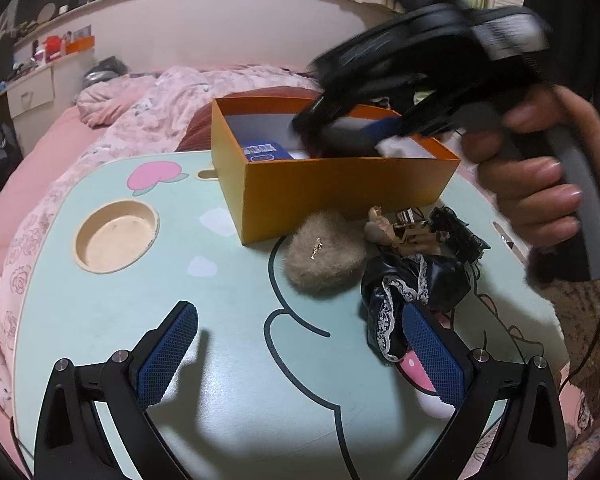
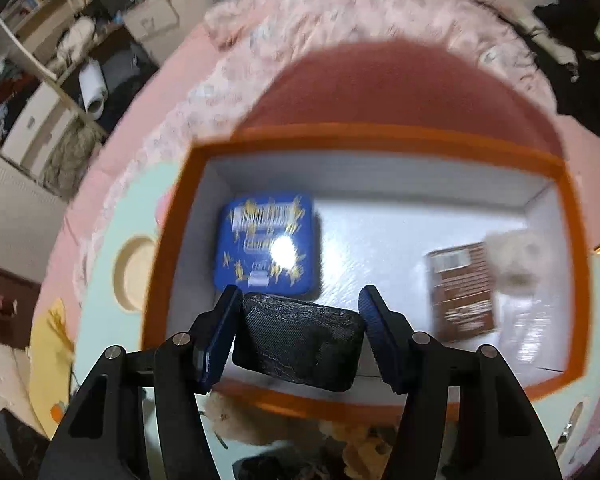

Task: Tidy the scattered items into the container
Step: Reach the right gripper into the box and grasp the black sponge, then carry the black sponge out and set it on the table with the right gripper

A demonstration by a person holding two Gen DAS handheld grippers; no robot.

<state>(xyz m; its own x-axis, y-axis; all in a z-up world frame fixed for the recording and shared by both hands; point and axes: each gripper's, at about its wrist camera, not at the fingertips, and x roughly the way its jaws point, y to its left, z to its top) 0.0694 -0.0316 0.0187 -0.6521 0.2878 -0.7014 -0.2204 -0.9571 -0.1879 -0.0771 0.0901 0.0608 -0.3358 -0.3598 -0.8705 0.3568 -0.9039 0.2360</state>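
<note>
With a blue tin (image 2: 268, 244) and brown packet (image 2: 462, 288) already in the orange box (image 2: 172, 216), the right gripper (image 2: 298, 328), jaws parted, lets a black pouch (image 2: 300, 344) go, while the fluffy purse (image 1: 324, 254) and doll (image 1: 412, 268) wait before the wide, empty left gripper (image 1: 300, 354).

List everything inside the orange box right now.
Inside the orange box: a blue packet, a brown packet, something white and fluffy, and a black pouch between the right gripper's open jaws. The floor beneath the pouch is hidden.
</note>
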